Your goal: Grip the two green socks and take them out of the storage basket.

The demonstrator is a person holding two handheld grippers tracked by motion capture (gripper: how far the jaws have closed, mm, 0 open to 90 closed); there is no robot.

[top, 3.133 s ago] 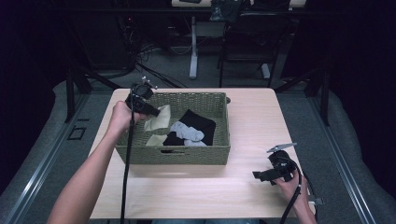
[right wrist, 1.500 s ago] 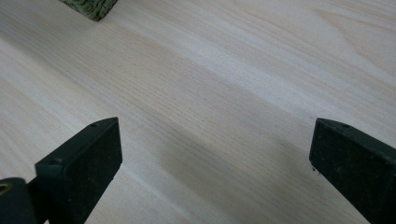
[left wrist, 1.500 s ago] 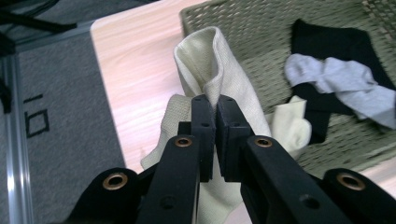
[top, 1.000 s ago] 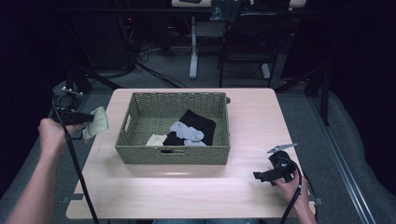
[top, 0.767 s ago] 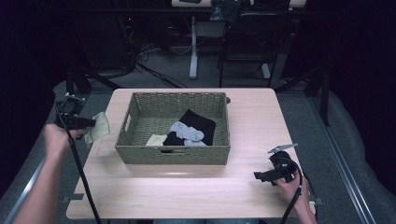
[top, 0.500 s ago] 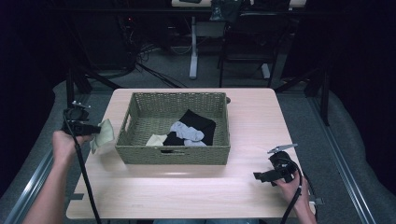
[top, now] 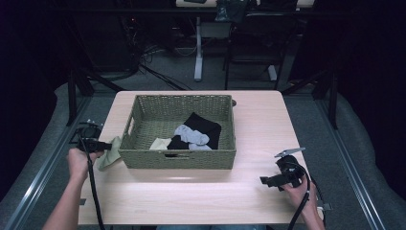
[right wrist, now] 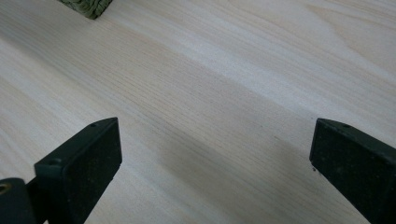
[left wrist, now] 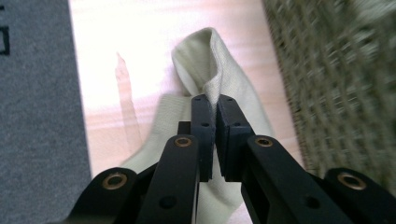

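A pale green sock lies draped on the table just left of the wicker basket. My left gripper is shut on a fold of that sock, low over the table's left edge. Inside the basket lie a black garment, a grey sock and another pale green sock. My right gripper stands open near the table's front right, nothing between its jaws, above bare wood.
The wooden table has free room in front of and to the right of the basket. A basket corner shows at the top of the right gripper view. Grey floor lies past the table's left edge.
My left gripper carried the pale green sock out of the basket, over its left wall, then down toward the table's left side. The right gripper stayed put.
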